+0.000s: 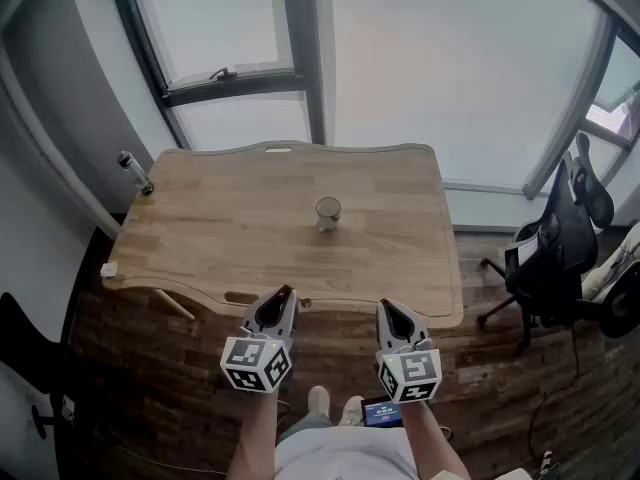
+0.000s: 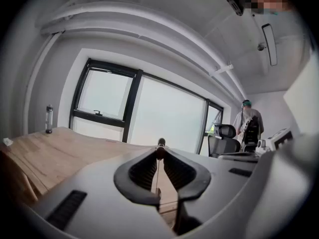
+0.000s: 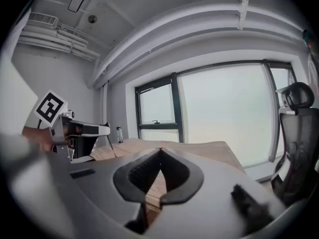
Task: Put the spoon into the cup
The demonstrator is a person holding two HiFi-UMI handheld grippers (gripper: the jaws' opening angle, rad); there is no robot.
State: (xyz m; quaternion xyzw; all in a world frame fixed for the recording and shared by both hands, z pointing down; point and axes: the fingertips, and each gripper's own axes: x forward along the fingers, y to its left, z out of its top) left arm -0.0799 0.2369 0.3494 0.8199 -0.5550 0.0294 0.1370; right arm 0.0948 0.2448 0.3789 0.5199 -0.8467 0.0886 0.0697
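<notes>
A wooden table (image 1: 220, 238) stands below a wide window (image 1: 420, 68), with the cup (image 1: 327, 211) upright near its middle. We hold both tongs short of the near edge. The left gripper (image 1: 286, 293) pinches the spoon (image 2: 160, 143), well apart from the cup. We see the spoon only edge-on as a thin sliver and cannot make out its bowl. The right gripper (image 1: 386, 308) is closed on nothing.

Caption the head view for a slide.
Left claw grips the spoon at the near edge of the wooden table; cup stands mid-table; right claw shut.
</notes>
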